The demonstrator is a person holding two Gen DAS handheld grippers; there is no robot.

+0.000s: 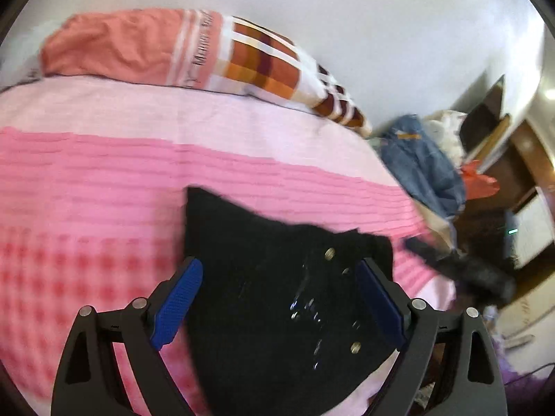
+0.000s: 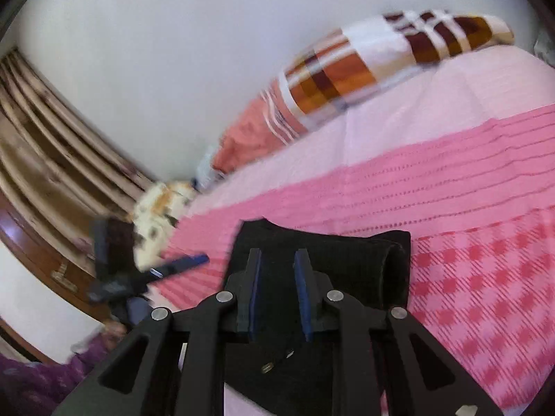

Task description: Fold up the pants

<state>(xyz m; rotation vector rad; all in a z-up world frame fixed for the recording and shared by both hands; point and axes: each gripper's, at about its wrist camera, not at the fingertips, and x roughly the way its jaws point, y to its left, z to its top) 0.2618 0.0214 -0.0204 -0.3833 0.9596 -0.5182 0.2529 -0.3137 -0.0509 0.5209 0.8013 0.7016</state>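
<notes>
Black pants (image 1: 263, 235) lie folded on the pink bedspread (image 1: 86, 190), with metal buttons and a zip showing near their lower edge. My left gripper (image 1: 279, 263) hovers over them, its blue pads (image 1: 177, 301) spread wide and touching nothing. In the right wrist view the pants (image 2: 350, 260) lie as a thick folded stack. My right gripper (image 2: 278, 254) hangs just above them with a narrow gap between its pads, and I see no fabric pinched there. The left gripper (image 2: 114, 267) shows blurred at the bed's edge.
A salmon and brown-checked pillow (image 1: 138, 48) lies at the head of the bed against a white wall. Blue jeans (image 1: 419, 166) and a red item (image 1: 478, 180) are heaped beside the bed at right. Beige curtains (image 2: 52, 138) hang at left, above a purple sleeve (image 2: 41, 378).
</notes>
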